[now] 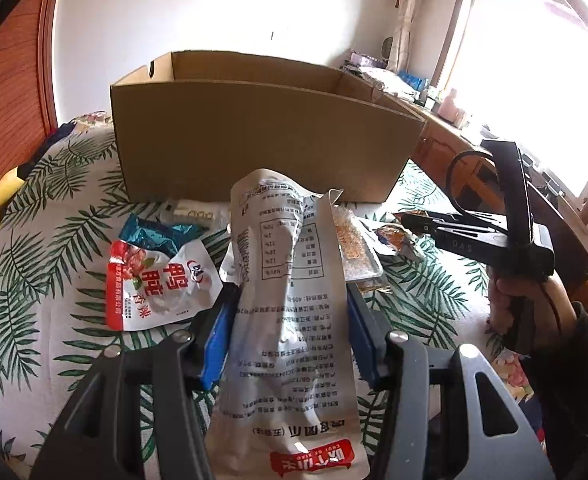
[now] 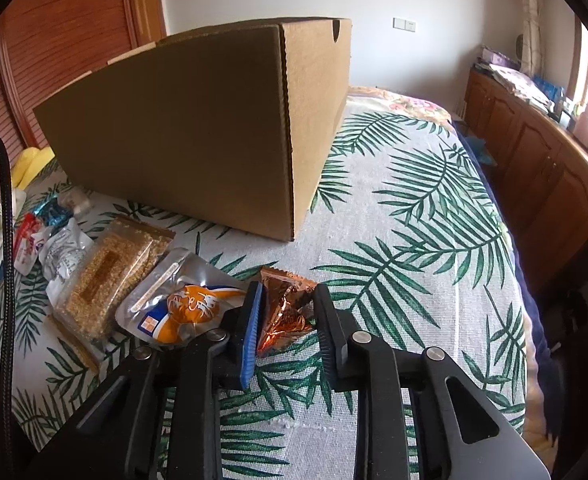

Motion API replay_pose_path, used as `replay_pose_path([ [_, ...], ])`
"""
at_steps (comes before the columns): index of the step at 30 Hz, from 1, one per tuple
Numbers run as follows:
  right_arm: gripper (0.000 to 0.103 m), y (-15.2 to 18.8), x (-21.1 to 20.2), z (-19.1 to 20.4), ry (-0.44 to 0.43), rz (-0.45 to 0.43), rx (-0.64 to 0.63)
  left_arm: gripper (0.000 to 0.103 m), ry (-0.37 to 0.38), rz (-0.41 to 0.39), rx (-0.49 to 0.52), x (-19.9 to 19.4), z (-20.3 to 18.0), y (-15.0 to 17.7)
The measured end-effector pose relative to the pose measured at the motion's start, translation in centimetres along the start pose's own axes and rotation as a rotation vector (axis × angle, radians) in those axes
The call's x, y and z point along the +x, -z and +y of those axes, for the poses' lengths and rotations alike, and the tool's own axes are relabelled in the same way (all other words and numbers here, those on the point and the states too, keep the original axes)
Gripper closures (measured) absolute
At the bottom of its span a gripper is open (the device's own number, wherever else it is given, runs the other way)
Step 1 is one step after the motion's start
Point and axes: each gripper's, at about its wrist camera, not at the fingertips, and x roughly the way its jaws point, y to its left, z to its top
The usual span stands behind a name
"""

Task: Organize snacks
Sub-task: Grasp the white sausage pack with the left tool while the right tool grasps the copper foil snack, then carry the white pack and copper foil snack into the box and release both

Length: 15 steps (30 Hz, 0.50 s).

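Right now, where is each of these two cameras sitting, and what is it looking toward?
Left wrist: on the left tongs, looking down at the white snack pouch they clamp, toward the cardboard box; the person's right hand shows.
Right wrist: on the right tongs, looking down at the orange foil packet they pinch on the leaf-print cloth.
Shared: box, cloth, sesame bar pack.

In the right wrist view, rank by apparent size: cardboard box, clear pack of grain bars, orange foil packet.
1. Cardboard box, by far the largest.
2. Clear pack of grain bars.
3. Orange foil packet, smallest, though the right gripper, shut on it, hides part.
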Motion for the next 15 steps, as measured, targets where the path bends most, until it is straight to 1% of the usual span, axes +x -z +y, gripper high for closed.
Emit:
replay_pose_path([
  [2,0.08,0.2,-0.6,0.3,-0.009,-0.014,-0.002,0.052,0.005,-0.01,0.002,-0.5,0.0,-0.2],
  [8,0.08,0.0,-3.3,1.6,0.002,-0.06,-0.039,0.051,0.006,-0.041,0.005,-1.7,0.2,-1.1],
  [15,0.079,-1.2,-6.5,3.8,-0.047,-0.124,-0.075,0.051,-0.004,-0.072,0.021,-3.0,0.2,-2.5],
])
